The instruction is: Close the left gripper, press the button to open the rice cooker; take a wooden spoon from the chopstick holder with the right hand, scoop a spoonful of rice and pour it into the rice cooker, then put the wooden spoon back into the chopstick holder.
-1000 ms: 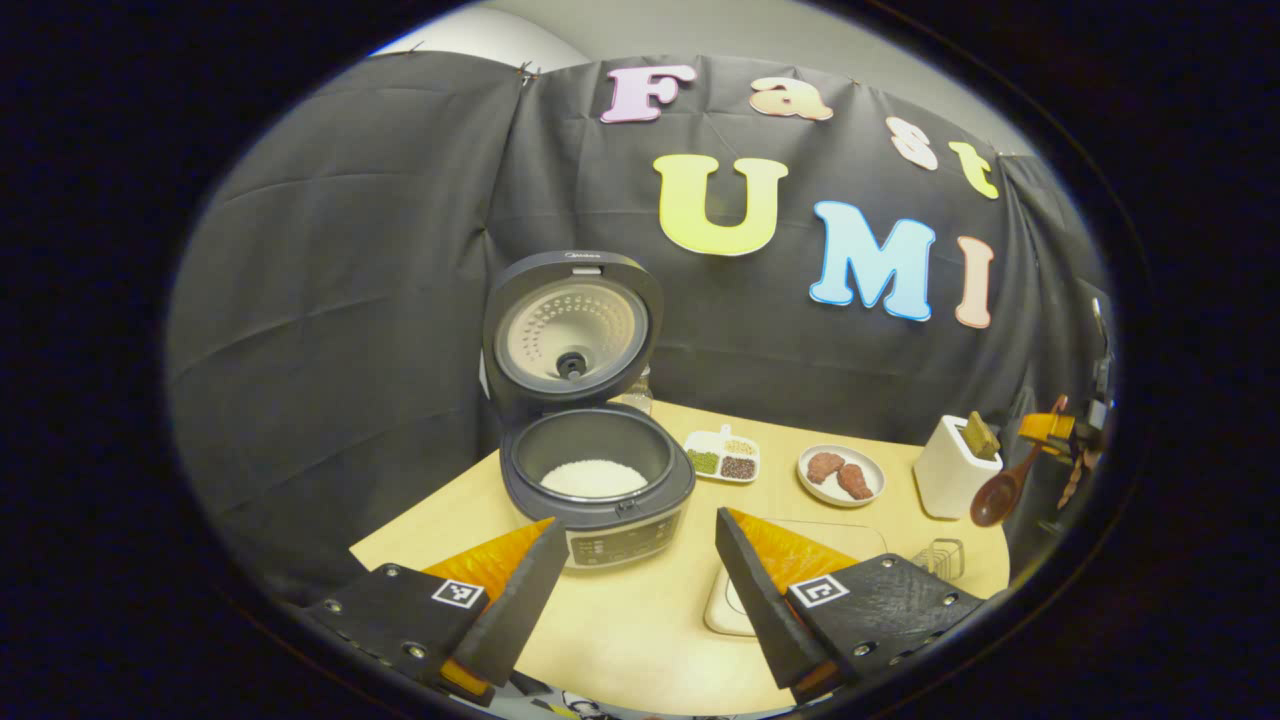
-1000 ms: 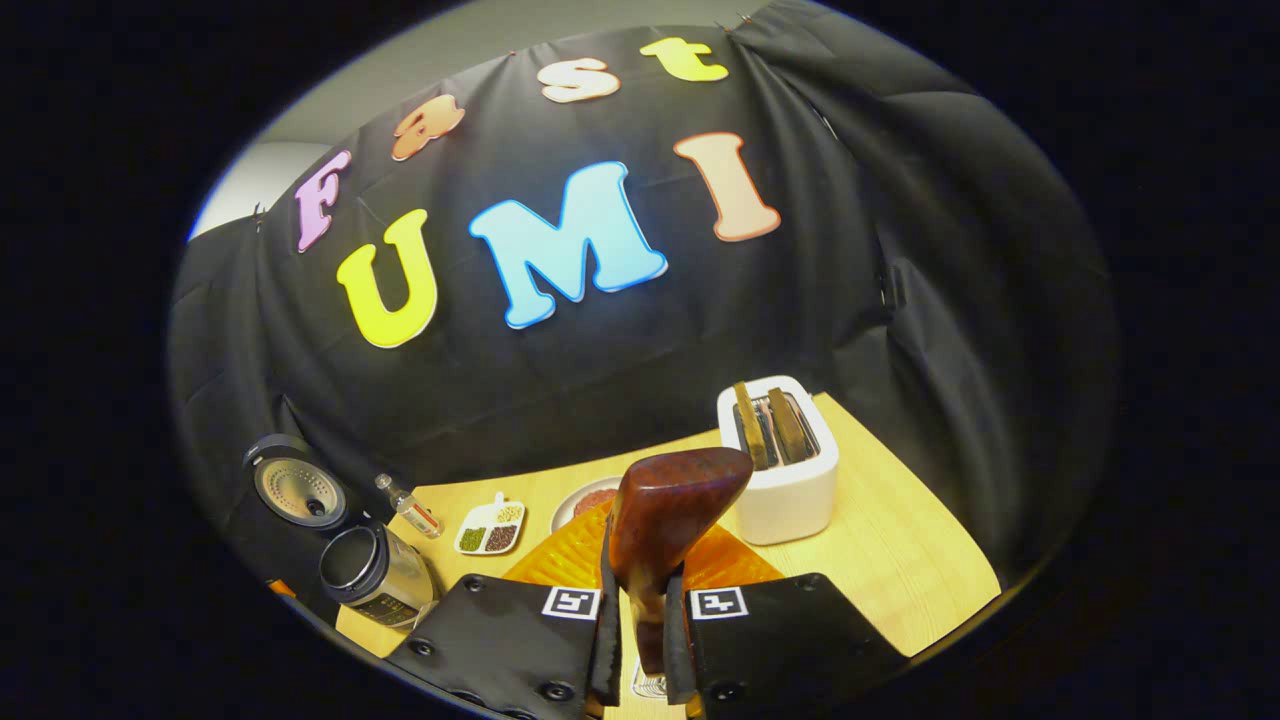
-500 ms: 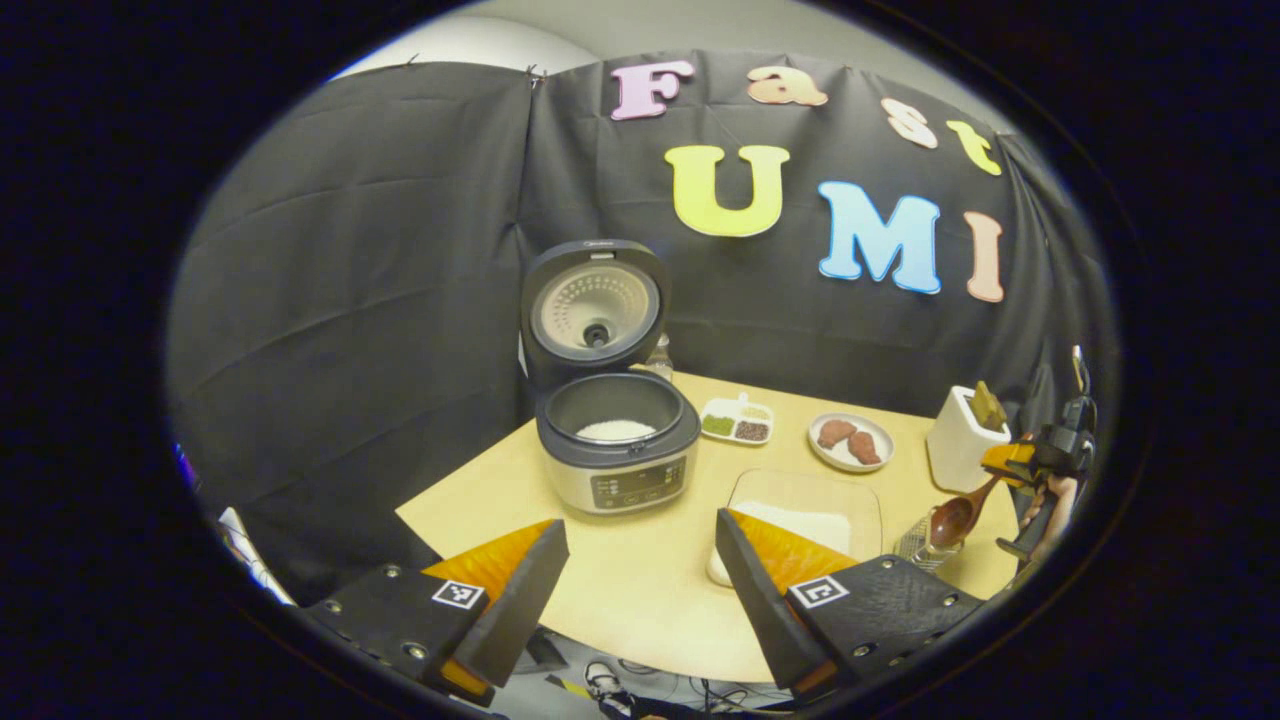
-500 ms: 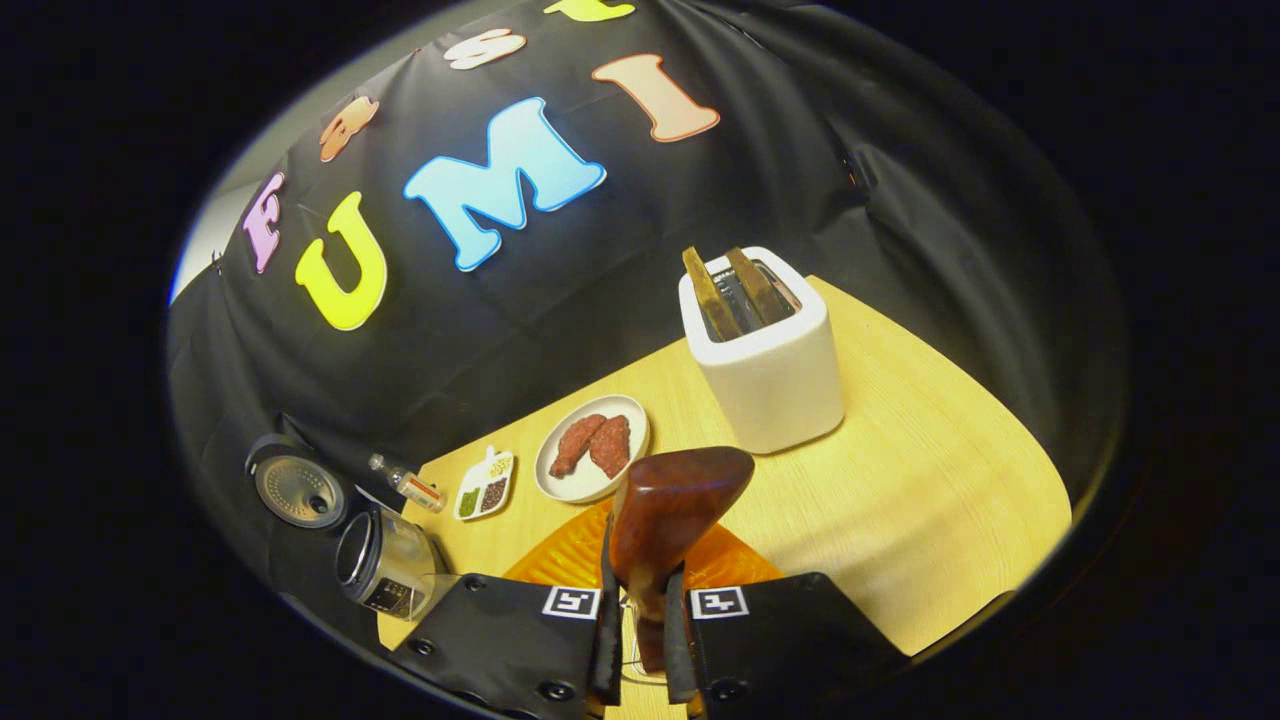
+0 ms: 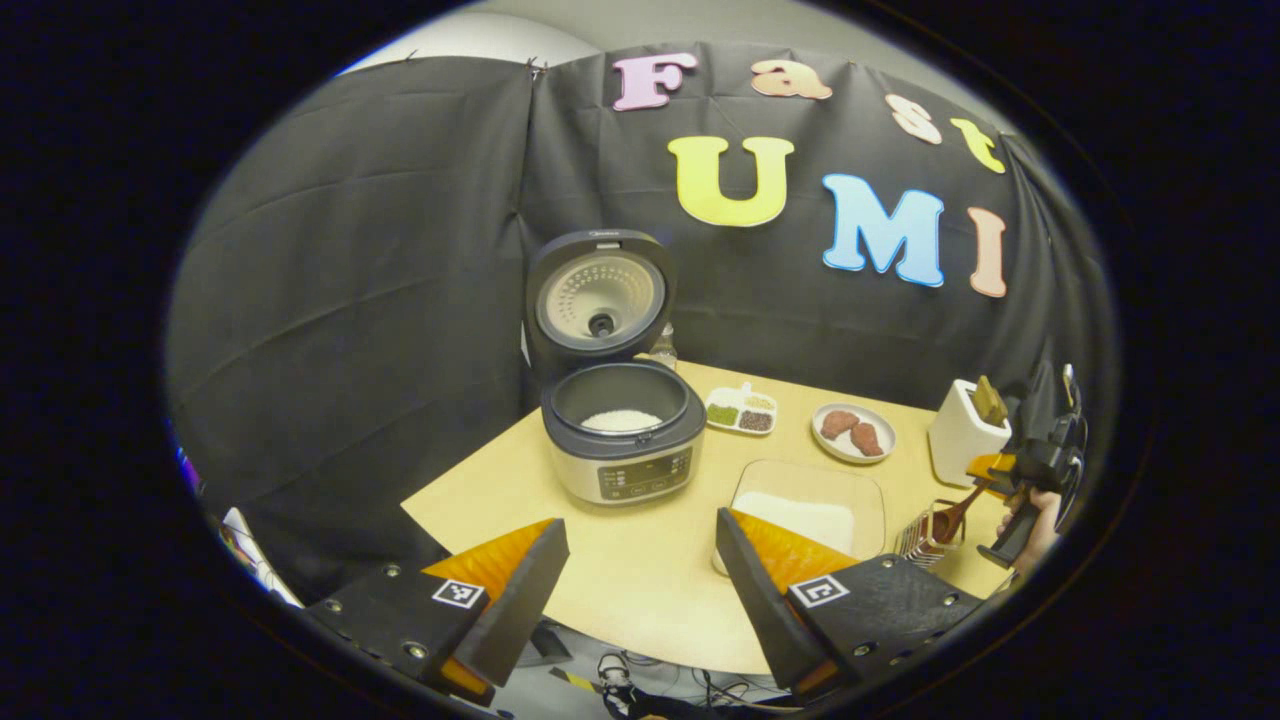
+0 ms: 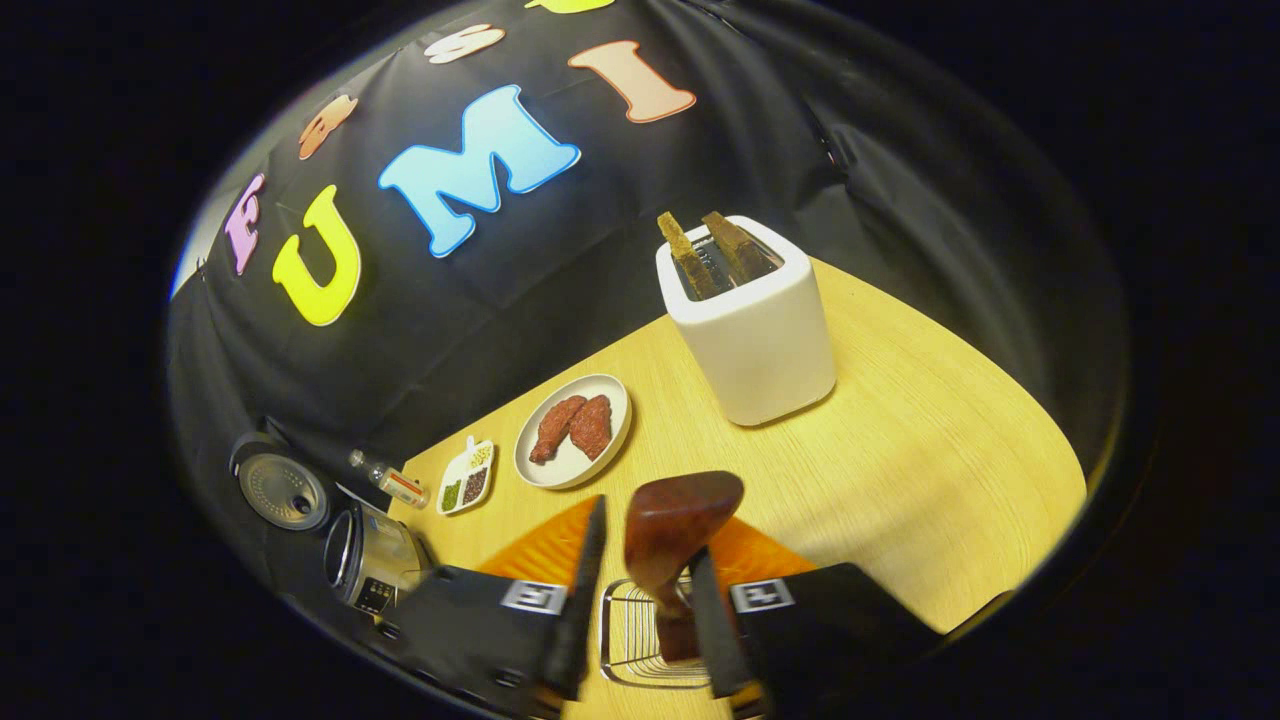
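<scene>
The rice cooker [image 5: 622, 440] stands with its lid [image 5: 600, 300] up and white rice in the pot. It also sits at the lower left of the right gripper view [image 6: 375, 560]. My left gripper [image 5: 640, 540] hovers open over the table's near edge, holding nothing. The wooden spoon [image 6: 680, 515] stands bowl-up in the wire chopstick holder [image 6: 635, 640]. My right gripper [image 6: 648, 530] is open around it, with a gap on the left side. In the left gripper view, the right gripper [image 5: 985, 470] is at the far right above the holder [image 5: 925, 535] and spoon [image 5: 945, 520].
A glass tray of rice [image 5: 810, 510] lies ahead of my left gripper. A white toaster [image 6: 750, 320], a plate of meat [image 6: 573, 430], a divided dish of beans [image 6: 466, 475] and a small bottle [image 6: 385, 480] stand on the wooden table [image 6: 950, 480].
The right gripper lowered the spoon into the wire holder and its fingers spread apart. The left gripper stayed open and drew back a little from the cooker.
</scene>
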Available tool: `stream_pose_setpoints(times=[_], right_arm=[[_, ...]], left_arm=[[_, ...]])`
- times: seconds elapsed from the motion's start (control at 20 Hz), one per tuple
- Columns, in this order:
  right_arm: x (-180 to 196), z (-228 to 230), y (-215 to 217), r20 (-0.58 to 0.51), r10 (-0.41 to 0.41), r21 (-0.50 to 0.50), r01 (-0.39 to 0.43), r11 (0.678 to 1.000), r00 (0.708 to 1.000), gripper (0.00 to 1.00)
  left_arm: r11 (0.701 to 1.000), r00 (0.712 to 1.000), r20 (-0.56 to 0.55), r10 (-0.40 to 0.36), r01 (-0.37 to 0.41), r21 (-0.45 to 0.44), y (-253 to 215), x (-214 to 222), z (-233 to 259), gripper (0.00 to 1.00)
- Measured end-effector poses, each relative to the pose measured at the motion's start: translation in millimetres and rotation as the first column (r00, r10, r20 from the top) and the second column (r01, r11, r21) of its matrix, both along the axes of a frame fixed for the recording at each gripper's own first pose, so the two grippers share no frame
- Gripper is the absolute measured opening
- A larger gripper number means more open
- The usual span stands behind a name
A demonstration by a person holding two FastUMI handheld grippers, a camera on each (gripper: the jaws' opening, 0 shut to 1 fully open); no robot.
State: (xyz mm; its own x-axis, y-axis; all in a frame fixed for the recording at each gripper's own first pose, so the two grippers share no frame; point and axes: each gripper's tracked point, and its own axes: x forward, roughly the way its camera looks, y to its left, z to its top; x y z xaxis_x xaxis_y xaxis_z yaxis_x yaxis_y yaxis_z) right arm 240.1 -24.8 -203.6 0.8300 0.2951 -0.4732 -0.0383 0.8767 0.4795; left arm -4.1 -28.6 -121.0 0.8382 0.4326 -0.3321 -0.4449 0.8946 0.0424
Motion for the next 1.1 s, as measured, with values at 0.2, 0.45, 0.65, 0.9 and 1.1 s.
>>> stream_pose_setpoints(times=[0.2, 0.45, 0.65, 0.9, 1.1], right_arm=[[-10, 5, -23, 0.034, -0.078, -0.079, 0.080, 0.994, 0.996, 0.98], [-42, 32, -50, 0.107, -0.165, -0.187, 0.183, 0.965, 0.980, 0.98], [-66, 69, -54, 0.241, -0.209, -0.284, 0.274, 0.919, 0.948, 0.98], [-94, 111, -21, 0.373, -0.146, -0.389, 0.297, 0.872, 0.916, 0.98], [-117, 133, -10, 0.435, -0.125, -0.457, 0.339, 0.823, 0.892, 0.98]], left_arm=[[0.999, 0.999, 0.036, -0.033, 0.033, 0.008, 25, 28, 20, 0.94], [0.997, 0.991, 0.114, -0.075, 0.071, 0.036, 78, 64, 65, 0.94], [0.992, 0.976, 0.186, -0.117, 0.106, 0.067, 121, 98, 116, 0.93], [0.982, 0.946, 0.264, -0.190, 0.187, 0.039, 160, 152, 179, 0.93], [0.972, 0.925, 0.298, -0.234, 0.229, 0.051, 196, 207, 223, 0.92]])
